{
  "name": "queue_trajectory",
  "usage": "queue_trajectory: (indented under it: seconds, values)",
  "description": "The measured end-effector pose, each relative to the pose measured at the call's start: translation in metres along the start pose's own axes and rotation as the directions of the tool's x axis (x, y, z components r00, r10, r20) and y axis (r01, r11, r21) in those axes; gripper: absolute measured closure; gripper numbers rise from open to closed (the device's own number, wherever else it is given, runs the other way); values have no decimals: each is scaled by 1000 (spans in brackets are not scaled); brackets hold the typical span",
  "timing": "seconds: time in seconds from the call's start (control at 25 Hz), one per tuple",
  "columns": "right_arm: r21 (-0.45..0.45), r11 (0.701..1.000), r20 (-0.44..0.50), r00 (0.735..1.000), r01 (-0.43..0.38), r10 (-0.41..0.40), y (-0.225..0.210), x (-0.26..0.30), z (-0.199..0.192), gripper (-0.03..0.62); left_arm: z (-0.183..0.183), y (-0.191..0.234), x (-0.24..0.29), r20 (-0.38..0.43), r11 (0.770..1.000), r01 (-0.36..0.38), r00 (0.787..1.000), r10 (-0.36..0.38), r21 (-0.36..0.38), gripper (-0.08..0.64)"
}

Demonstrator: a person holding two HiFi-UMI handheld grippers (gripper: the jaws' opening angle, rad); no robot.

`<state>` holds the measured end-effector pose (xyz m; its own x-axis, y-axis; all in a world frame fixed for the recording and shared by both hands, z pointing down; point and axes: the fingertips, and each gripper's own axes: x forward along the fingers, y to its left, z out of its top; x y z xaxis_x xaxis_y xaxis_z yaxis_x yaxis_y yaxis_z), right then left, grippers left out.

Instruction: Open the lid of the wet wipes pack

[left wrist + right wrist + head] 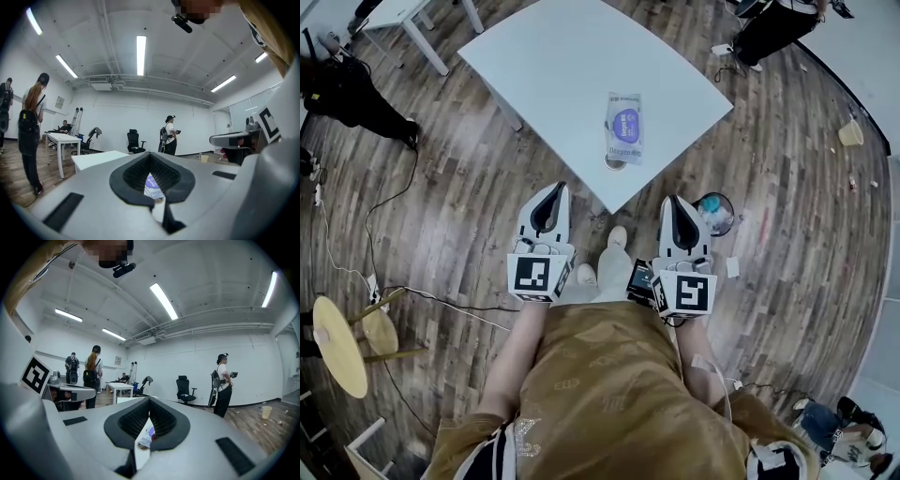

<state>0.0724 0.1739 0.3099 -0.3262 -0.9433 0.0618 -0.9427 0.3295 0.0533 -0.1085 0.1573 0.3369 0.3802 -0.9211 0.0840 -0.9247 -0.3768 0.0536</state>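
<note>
Both tongs closed and empty, short of the table; wipes pack lies on it.
I see the white square table (572,66) filling the upper centre of the head view. My grey left gripper (554,189) and grey right gripper (673,201) sit at lower middle, each pinched together on nothing. The pale, purple-labelled wet wipes pack (624,127) lies flat near the table's lower corner, well apart from both.

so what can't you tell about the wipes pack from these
Lid: head view, pack too small to tell whether it is open.
Pack in both gripper views: only a sliver shows between the jaws.
Round thing under the pack's near end: head view, mostly covered by the pack.
</note>
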Motion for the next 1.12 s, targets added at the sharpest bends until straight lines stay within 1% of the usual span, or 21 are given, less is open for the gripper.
queue_trajectory:
  seconds: [0.12, 0.24, 0.48, 0.56, 0.68, 0.88, 1.12]
  values:
    - [13, 1000, 2, 1000, -9, 9, -9, 13, -1, 583, 1, 0, 15, -4, 1000, -9, 1000, 9, 14, 560]
    - [25, 999, -18, 1000, -24, 24, -19, 31, -10, 583, -1, 2, 32, -9, 1000, -22, 1000, 22, 19, 560]
    - [29, 999, -37, 998, -45, 46, -46, 78, -16, 583, -1, 10, 85, -25, 999, -41, 999, 42, 22, 560]
    - [43, 998, -60, 997, -45, 48, -57, 94, -21, 583, 0, 10, 101, -30, 999, -47, 998, 47, 23, 560]
    - [72, 996, -71, 996, -56, 61, -74, 111, -24, 583, 2, 8, 123, -34, 998, -55, 998, 56, 28, 560]
    - [107, 990, -88, 991, -93, 102, -89, 134, -31, 583, -1, 6, 147, -48, 997, -72, 996, 73, 39, 560]
    - [138, 985, -109, 987, -106, 122, -101, 150, -37, 583, -2, 1, 166, -53, 996, -73, 996, 76, 45, 560]
